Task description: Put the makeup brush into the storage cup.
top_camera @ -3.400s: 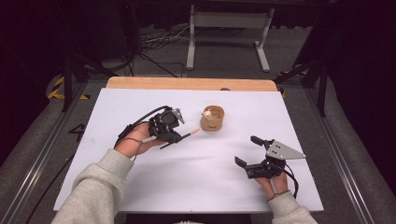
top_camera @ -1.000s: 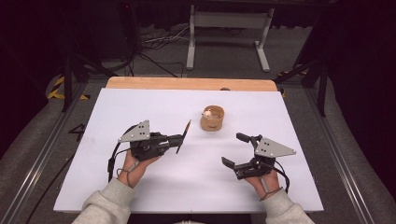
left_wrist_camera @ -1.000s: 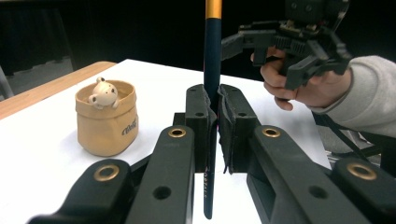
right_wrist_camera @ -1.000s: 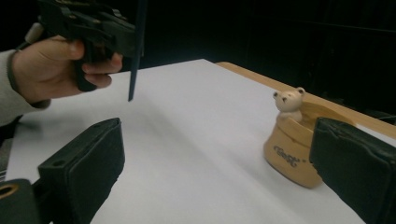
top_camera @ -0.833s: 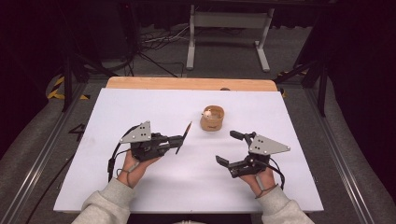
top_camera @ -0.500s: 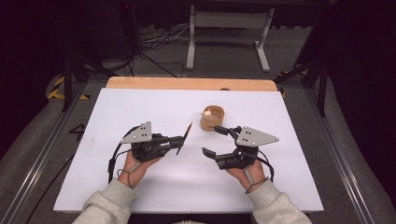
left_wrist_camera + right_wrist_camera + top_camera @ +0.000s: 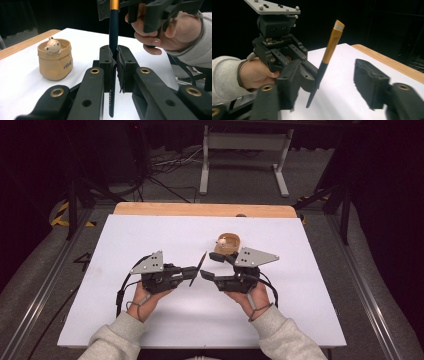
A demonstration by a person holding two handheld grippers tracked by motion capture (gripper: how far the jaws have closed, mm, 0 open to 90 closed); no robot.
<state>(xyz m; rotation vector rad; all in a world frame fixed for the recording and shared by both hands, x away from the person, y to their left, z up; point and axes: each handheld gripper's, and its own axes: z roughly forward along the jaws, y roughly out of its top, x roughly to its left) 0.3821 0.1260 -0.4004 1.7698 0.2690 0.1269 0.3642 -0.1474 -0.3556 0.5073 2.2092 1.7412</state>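
Note:
A brush (image 7: pixel 201 265) with a dark blue handle, gold ferrule and white tip stands tilted, its tip up. My left gripper (image 7: pixel 194 270) is shut on the handle; in the left gripper view the pads (image 7: pixel 108 60) clamp the brush (image 7: pixel 113 27). My right gripper (image 7: pixel 210 266) faces it from the right. Its jaws have just been closing and stand on either side of the brush (image 7: pixel 329 47) without touching it. In the right gripper view the right gripper (image 7: pixel 329 86) still shows a wide gap. A tan pouch (image 7: pixel 229 242) with a small bear figure sits just behind.
The white tabletop (image 7: pixel 150 235) has a wooden strip (image 7: pixel 200 210) along its far edge. Beyond it stand a metal frame (image 7: pixel 245 150) and cables on a dark floor. In the left gripper view the pouch (image 7: pixel 55 60) stands to the left.
My right gripper has moved left to the brush, and its jaws have narrowed around it. The left gripper holds the brush in the same place.

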